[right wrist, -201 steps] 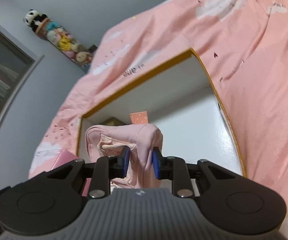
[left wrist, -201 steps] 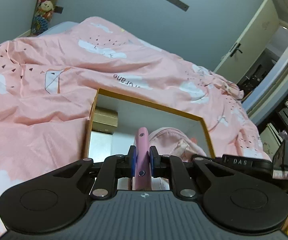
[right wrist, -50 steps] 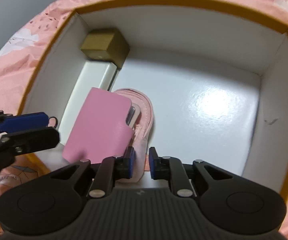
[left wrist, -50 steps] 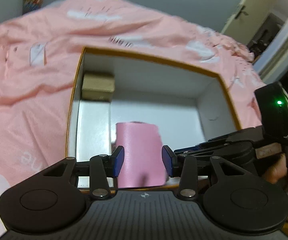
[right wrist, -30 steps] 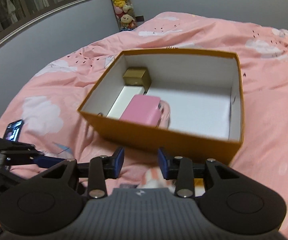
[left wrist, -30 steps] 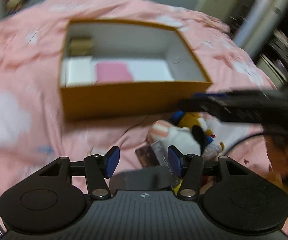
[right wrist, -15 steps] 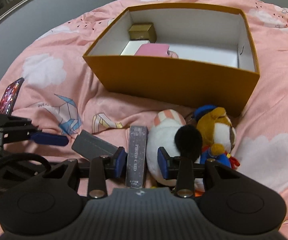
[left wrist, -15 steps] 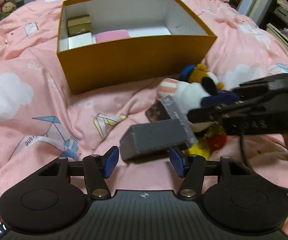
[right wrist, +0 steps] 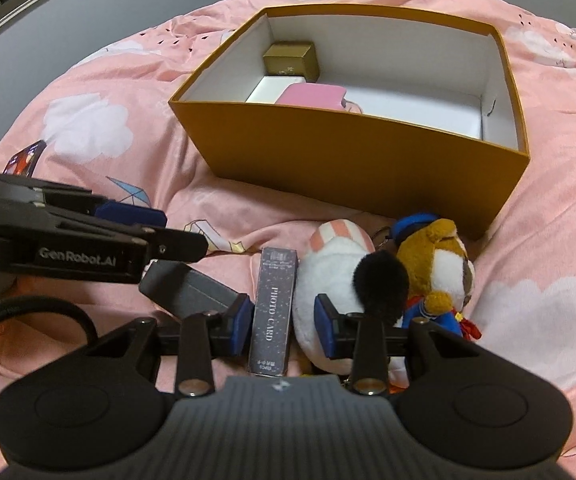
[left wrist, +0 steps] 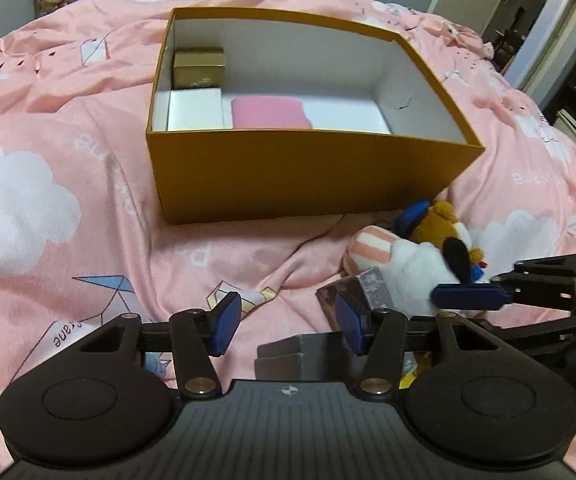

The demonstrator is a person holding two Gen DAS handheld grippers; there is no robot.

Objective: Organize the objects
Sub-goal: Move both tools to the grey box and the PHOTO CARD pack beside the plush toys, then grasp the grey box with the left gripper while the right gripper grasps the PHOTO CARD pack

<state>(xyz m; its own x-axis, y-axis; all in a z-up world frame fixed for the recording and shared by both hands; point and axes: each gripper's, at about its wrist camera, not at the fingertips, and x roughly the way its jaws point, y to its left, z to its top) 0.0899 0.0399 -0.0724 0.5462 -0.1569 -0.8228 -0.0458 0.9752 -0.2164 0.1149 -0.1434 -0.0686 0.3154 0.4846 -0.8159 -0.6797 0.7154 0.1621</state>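
Holding both claws spread and empty, our right gripper (right wrist: 281, 330) straddles the dark rectangular photo-card box (right wrist: 272, 312) before the mustard cardboard box (right wrist: 351, 152), our left gripper (left wrist: 286, 322) nears the grey block (left wrist: 288, 354), and closing now could snag the white plush (right wrist: 337, 276) alongside.

Plush toys (right wrist: 387, 280) lie before the box (right wrist: 347, 152), card pack (right wrist: 274, 312) left of them.

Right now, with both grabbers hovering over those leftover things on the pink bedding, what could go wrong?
The right gripper is open around the dark "PHOTO CARD" box, with the white plush toy pressed against it, so closing may pinch fur too. The left gripper is open over the grey rectangular box, close to the other tool; they could bump. The soft pink quilt may let boxes slide.
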